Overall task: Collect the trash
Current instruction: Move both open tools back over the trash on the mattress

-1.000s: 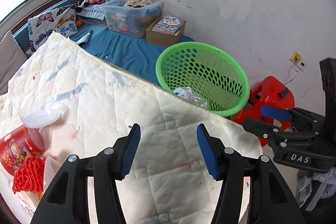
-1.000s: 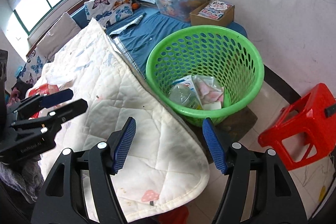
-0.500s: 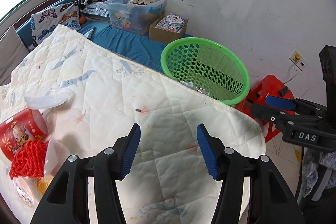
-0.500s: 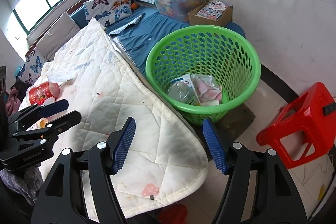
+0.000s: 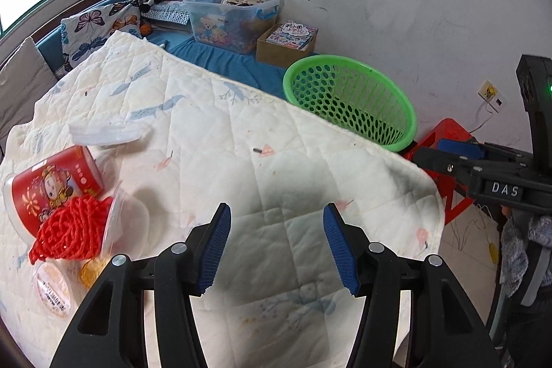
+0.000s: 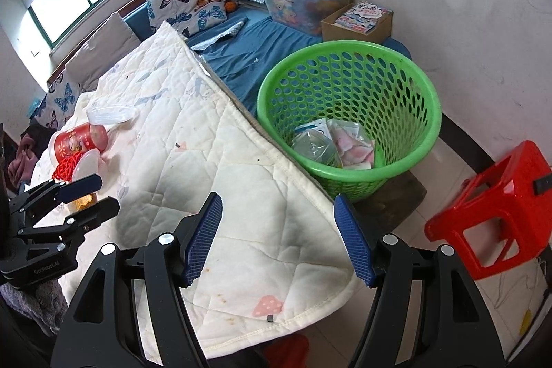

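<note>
Trash still lies in a cluster on the quilt [image 5: 262, 133], well away from the green basket [image 6: 348, 112]: a tipped red cup [image 5: 51, 185], a red mesh net [image 5: 69, 226] touching it on the side away from the basket, a clear lid [image 5: 103, 134] just beyond the cup, and a small sealed tub [image 5: 51, 285] beside the net. The basket, standing off the quilt's edge, already holds a few wrappers and a clear container. The left tongs [image 5: 276, 247] are released and empty, over bare quilt between cluster and basket; the right tongs [image 6: 276, 237] are also released and empty, nearer the basket. The left tongs are best placed to take the net or cup next: straddle one item only, close on the cup's wall rather than its rim, and lift clear before crossing to the basket.
</note>
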Demonstrator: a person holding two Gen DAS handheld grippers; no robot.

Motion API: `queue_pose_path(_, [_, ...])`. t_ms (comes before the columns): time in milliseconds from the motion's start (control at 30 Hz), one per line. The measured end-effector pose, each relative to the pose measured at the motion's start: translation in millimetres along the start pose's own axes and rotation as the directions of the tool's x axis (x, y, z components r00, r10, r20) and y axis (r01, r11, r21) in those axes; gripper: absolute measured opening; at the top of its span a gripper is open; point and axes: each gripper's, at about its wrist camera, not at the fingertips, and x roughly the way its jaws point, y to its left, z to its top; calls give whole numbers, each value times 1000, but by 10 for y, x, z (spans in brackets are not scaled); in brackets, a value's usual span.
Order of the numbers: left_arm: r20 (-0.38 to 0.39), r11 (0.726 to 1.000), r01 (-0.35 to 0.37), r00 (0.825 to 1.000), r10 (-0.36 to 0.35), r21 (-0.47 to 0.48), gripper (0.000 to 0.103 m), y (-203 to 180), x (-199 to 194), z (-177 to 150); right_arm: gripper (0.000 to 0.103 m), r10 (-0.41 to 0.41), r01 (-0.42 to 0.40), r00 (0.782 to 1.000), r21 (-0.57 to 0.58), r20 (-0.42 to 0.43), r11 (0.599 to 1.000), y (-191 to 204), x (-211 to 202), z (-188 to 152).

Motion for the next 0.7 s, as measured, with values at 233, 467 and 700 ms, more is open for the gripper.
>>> queue_pose_path(233, [-6,1000,4,1000,-4,-8,54,36,-7,-61,68,1,-1,1000,-12,-7,1000,55,22,-22])
queue_pose_path(467, [-14,1000,5,1000,-5,-7,54,74,-49,-122,68,8,-8,1000,-21,-13,1000,119,54,-16])
queue_pose_path(700, [-12,1000,8,1000,-8,-11,54,132,-138,-225,68,21,-21,1000,-44,-14,999,236,67,-6])
